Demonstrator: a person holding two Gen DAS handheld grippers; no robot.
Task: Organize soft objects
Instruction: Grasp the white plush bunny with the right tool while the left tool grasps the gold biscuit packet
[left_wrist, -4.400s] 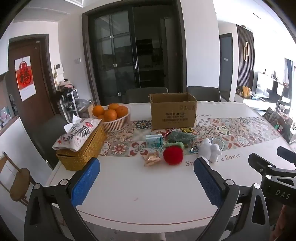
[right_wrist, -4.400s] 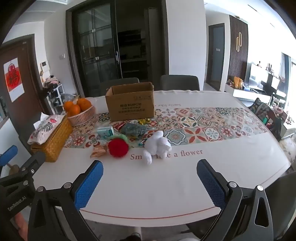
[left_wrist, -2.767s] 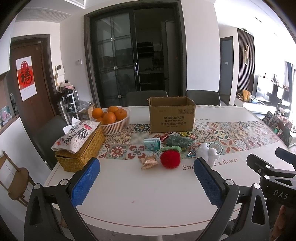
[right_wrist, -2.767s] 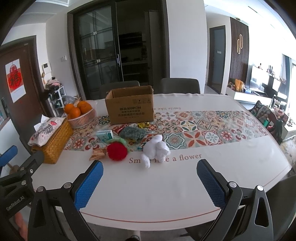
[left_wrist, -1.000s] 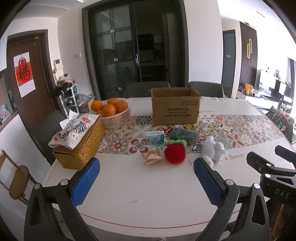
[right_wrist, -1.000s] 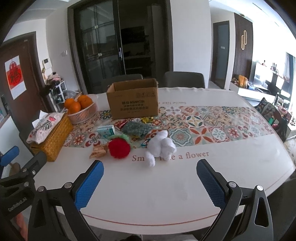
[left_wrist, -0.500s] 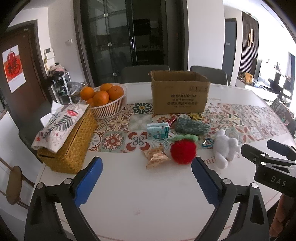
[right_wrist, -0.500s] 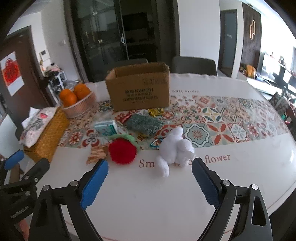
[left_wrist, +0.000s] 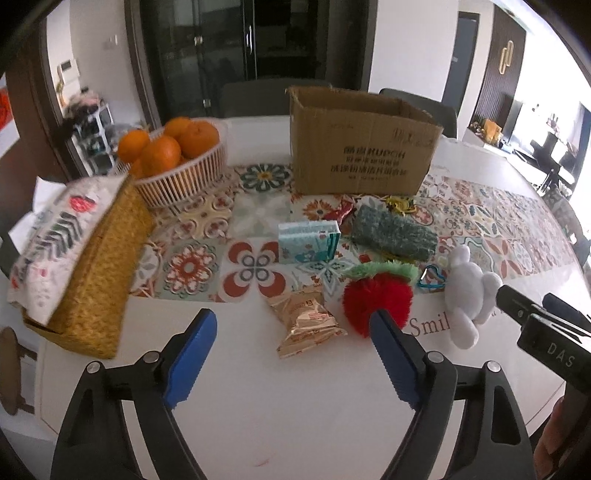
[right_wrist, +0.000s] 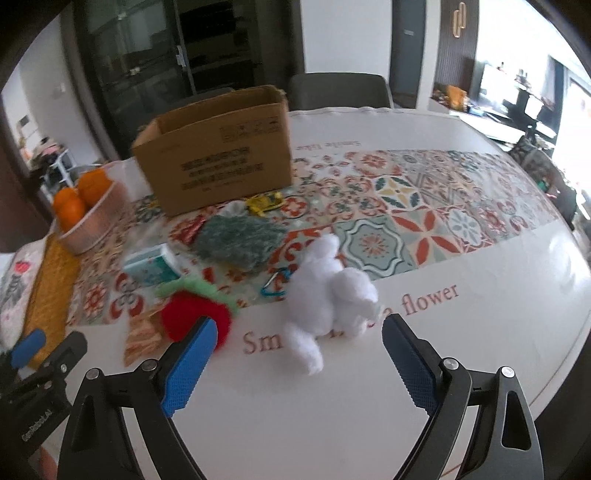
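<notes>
Nothing is judged sorted yet. The white plush (right_wrist: 328, 284), red plush (left_wrist: 376, 295) and green cloth (left_wrist: 391, 236) lie loose on the table (right_wrist: 480, 314), before the box (left_wrist: 362, 155), whose inside cannot be seen. Both the left gripper (left_wrist: 291, 354) and right gripper (right_wrist: 295, 362) are held wide apart and empty, the right one just short of the white plush. All picking and placing is left.

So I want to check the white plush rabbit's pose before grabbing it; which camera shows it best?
The right wrist view: the white plush rabbit lies large and central, whole body visible ahead of the open right hand-held gripper. The left wrist view shows it small, off right, distorted.
</notes>
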